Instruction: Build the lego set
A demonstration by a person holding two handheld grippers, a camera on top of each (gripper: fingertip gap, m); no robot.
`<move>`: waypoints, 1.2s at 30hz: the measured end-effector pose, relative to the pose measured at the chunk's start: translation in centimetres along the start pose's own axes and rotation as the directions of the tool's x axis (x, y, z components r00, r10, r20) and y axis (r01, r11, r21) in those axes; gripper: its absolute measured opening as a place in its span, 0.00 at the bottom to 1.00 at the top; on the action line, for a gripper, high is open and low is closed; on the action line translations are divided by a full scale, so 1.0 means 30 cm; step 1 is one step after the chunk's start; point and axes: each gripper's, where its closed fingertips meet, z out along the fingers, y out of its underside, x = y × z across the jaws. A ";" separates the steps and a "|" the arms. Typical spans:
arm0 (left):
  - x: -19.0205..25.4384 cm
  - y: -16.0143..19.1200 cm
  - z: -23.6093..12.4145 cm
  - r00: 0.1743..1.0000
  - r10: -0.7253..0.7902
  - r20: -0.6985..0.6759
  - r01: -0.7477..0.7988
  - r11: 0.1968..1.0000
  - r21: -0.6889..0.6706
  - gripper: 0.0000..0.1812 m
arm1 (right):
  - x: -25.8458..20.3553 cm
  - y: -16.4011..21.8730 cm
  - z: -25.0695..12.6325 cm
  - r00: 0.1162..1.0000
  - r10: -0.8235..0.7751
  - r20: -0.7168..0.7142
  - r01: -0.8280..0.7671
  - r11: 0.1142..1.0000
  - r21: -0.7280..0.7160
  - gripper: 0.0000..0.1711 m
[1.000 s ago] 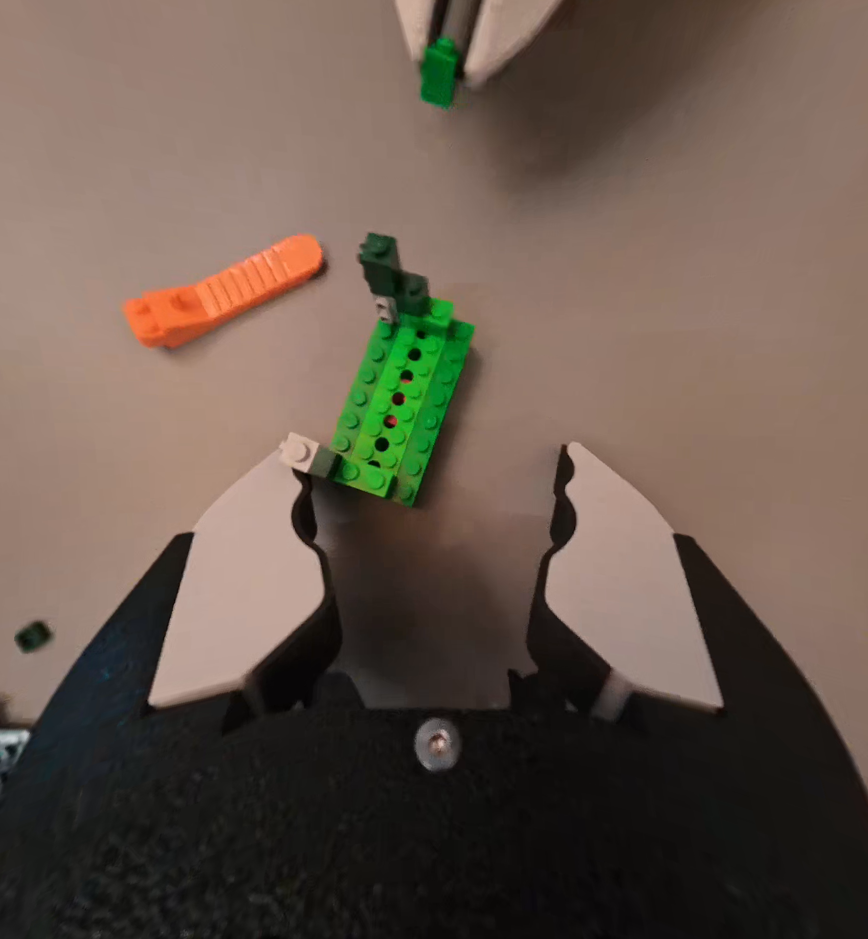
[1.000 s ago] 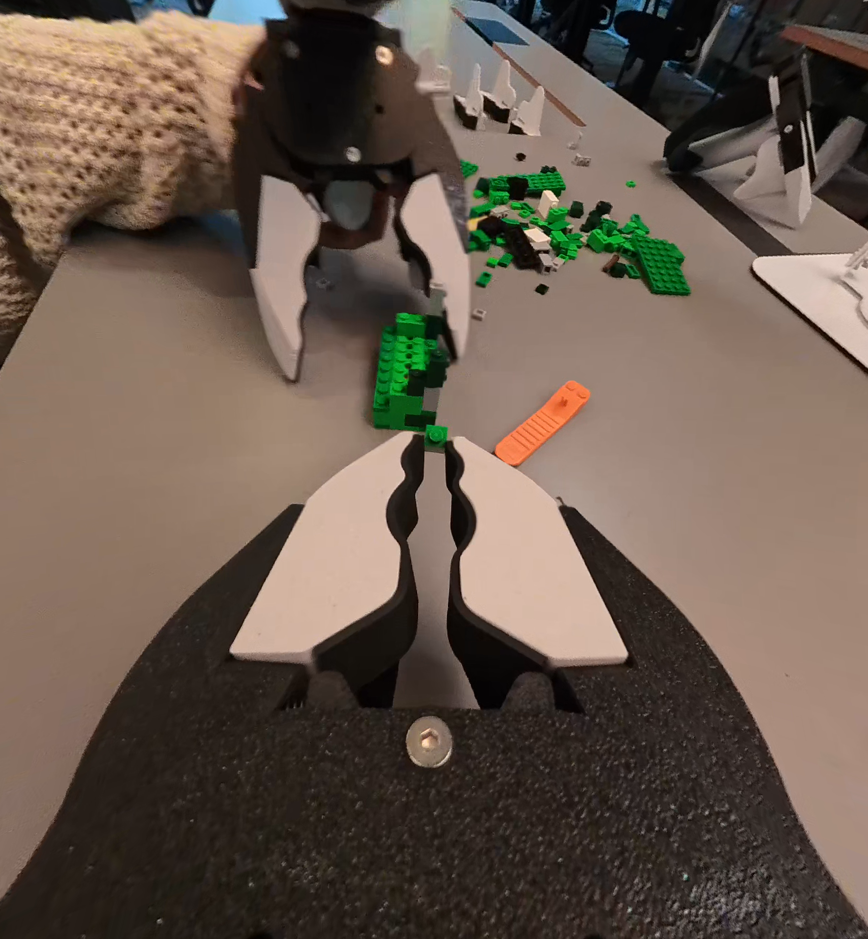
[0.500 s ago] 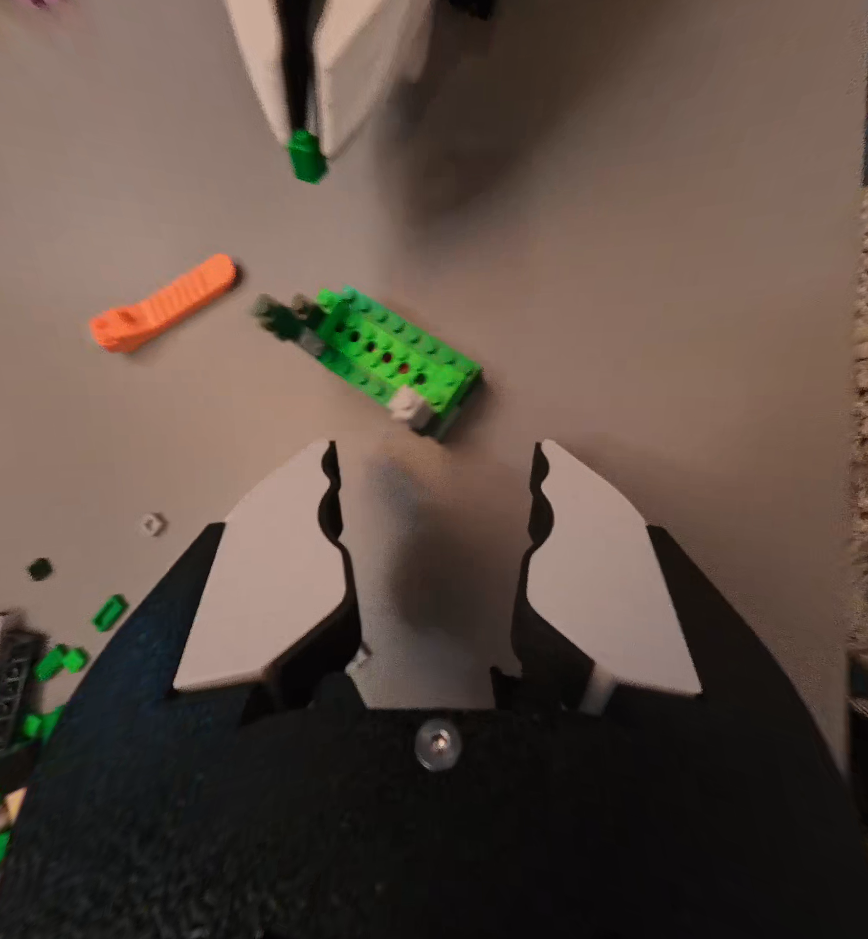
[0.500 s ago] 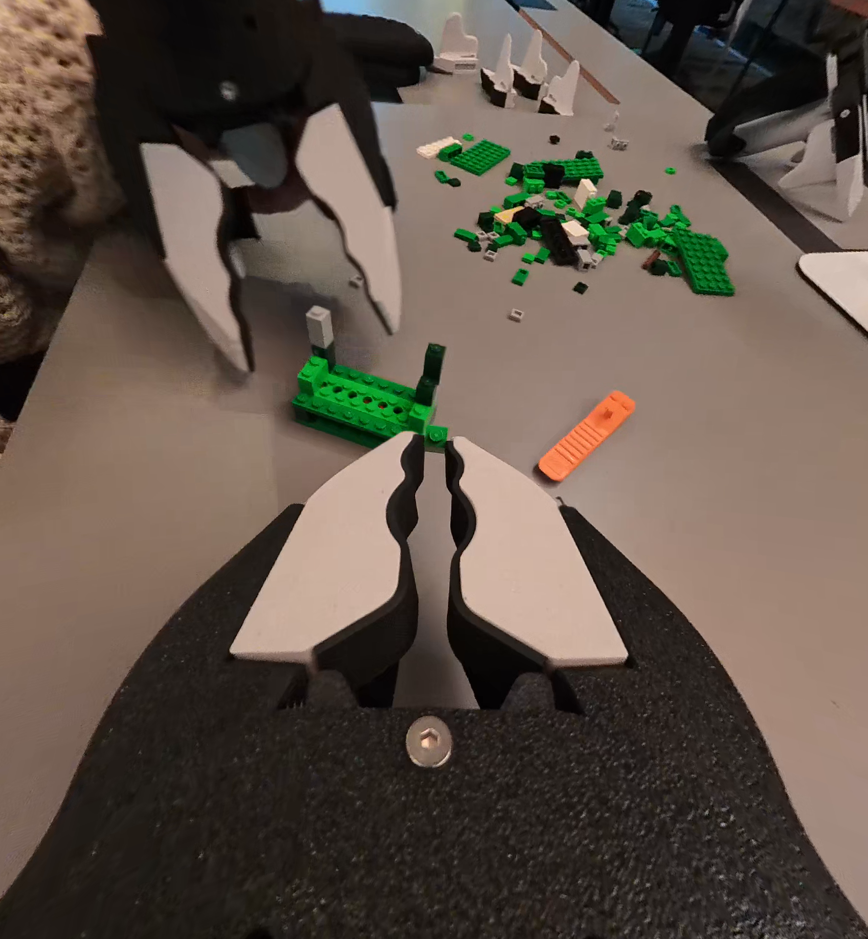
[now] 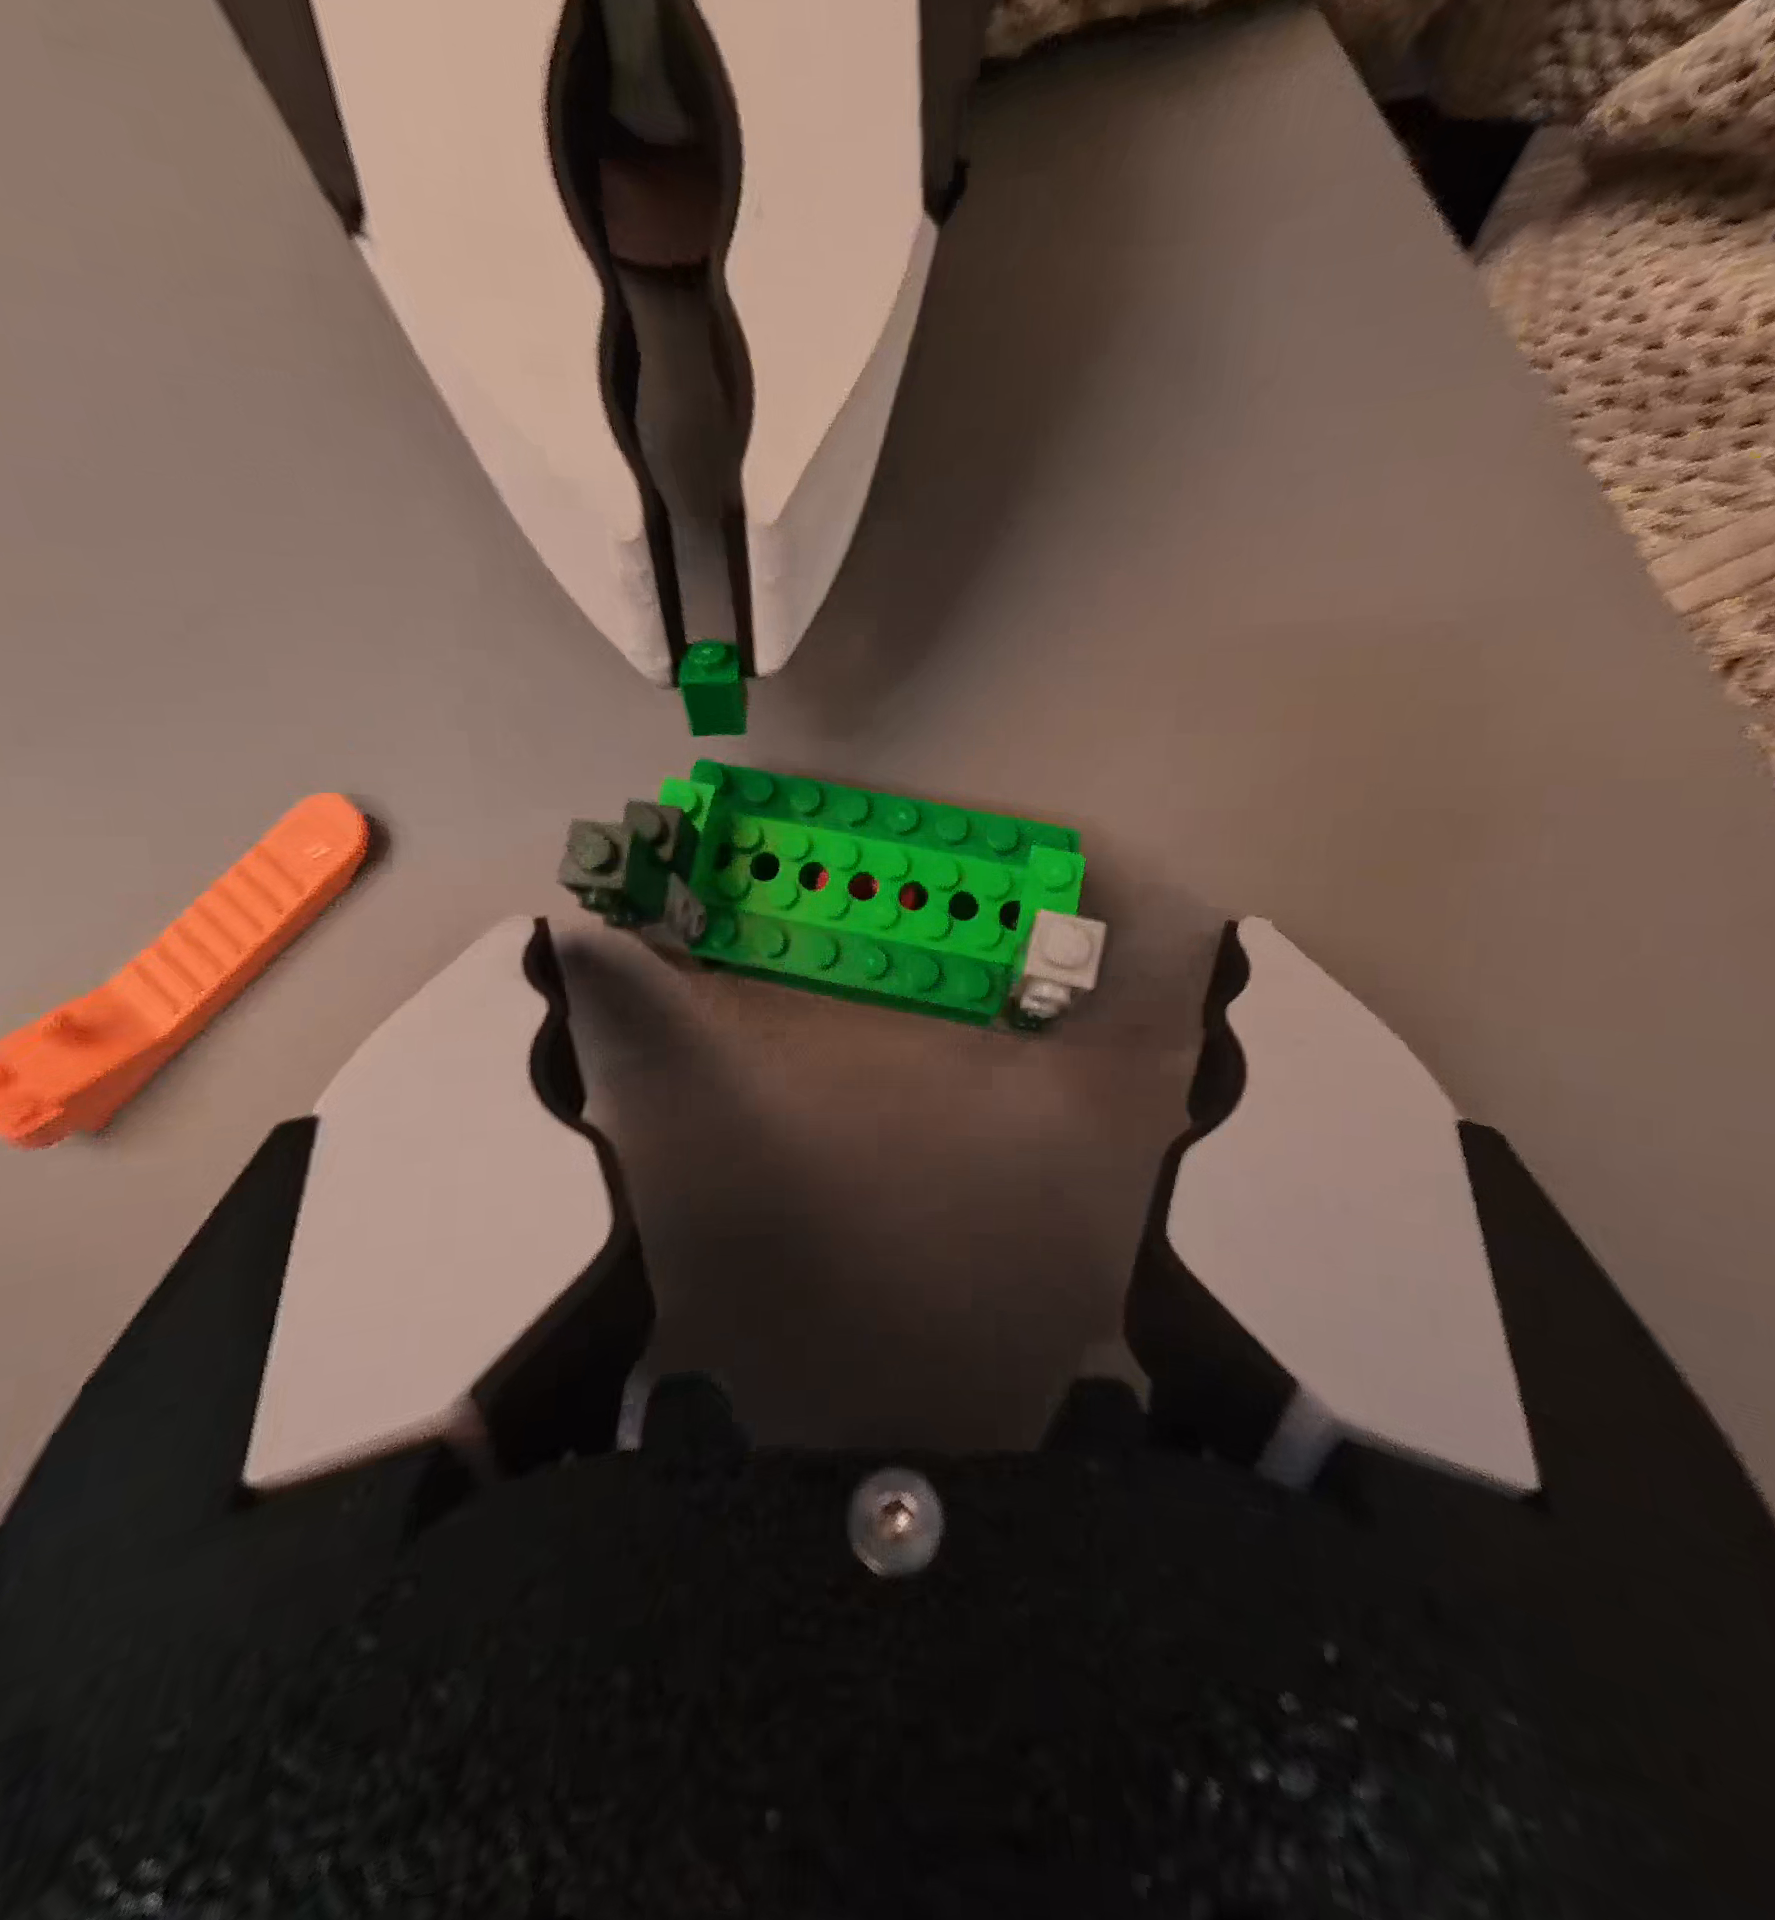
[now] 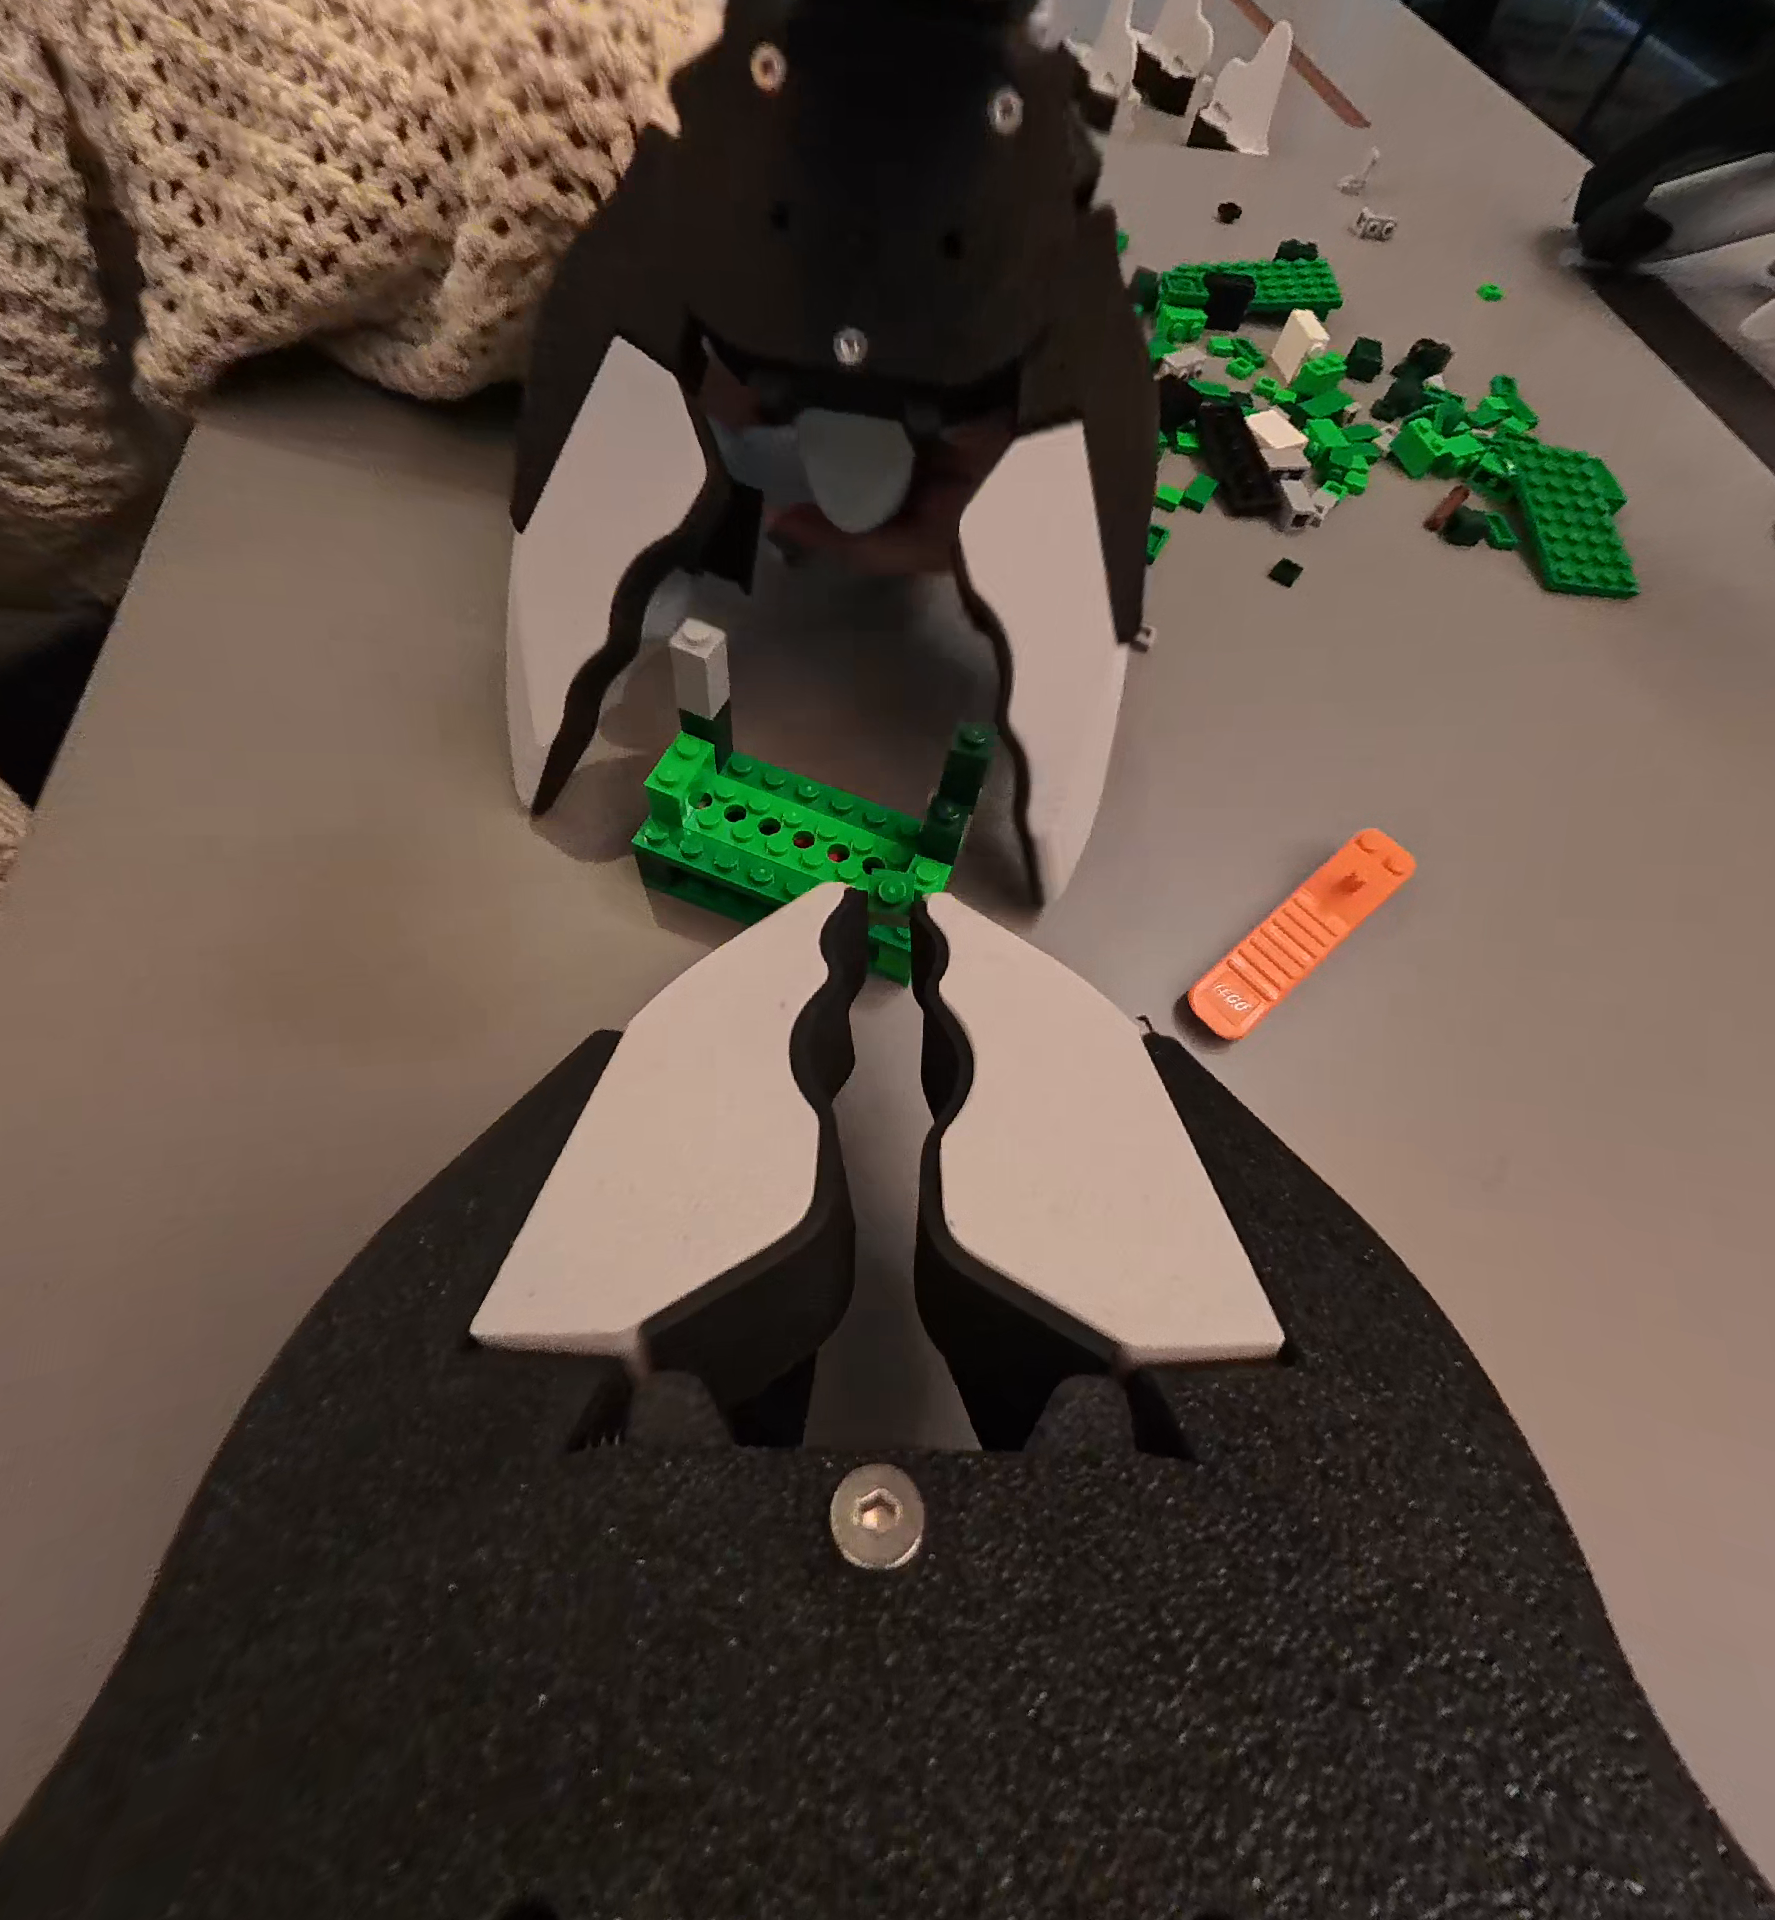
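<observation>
A bright green brick build (image 5: 862, 894) with a row of holes lies on the grey table. It has a dark green and grey stack (image 5: 623, 862) at one end and a light grey brick (image 5: 1065, 951) on a post at the other. My left gripper (image 5: 885, 930) is open and empty, with its jaws either side of the build's ends; it also shows in the right wrist view (image 6: 789, 842). My right gripper (image 6: 883, 899) is shut on a small green brick (image 6: 891, 891) and holds it just beside the build's long side (image 6: 779, 831). The right gripper (image 5: 711, 665) and its small green brick (image 5: 714, 691) show opposite in the left wrist view.
An orange brick separator (image 6: 1298, 935) lies on the table to the right of the build, also seen in the left wrist view (image 5: 166, 977). A pile of loose green, black and white bricks (image 6: 1330, 416) with a green plate (image 6: 1574, 520) lies at the back right. A person's knitted sleeve (image 6: 239, 156) is at the table's left edge. Tip to tip, the grippers are about 5 cm apart.
The build has turned from lengthwise to crosswise on the table. My left gripper has come to straddle it. My right gripper has moved in close to the build, still holding the small green brick.
</observation>
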 end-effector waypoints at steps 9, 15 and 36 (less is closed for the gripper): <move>-0.023 -0.026 0.016 0.999 -0.040 0.014 0.040 0.999 0.026 0.45 | 0.020 0.005 -0.019 1.000 0.018 -0.010 -0.018 1.000 -0.002 0.04; -0.035 -0.063 0.054 0.986 -0.123 0.111 0.120 0.992 0.033 0.43 | 0.034 0.009 -0.034 0.999 -0.017 -0.045 0.015 0.999 -0.048 0.04; -0.029 -0.077 0.070 0.983 -0.139 0.124 0.136 0.990 0.034 0.43 | 0.026 0.032 -0.019 0.999 0.037 -0.013 -0.040 0.958 -0.284 0.04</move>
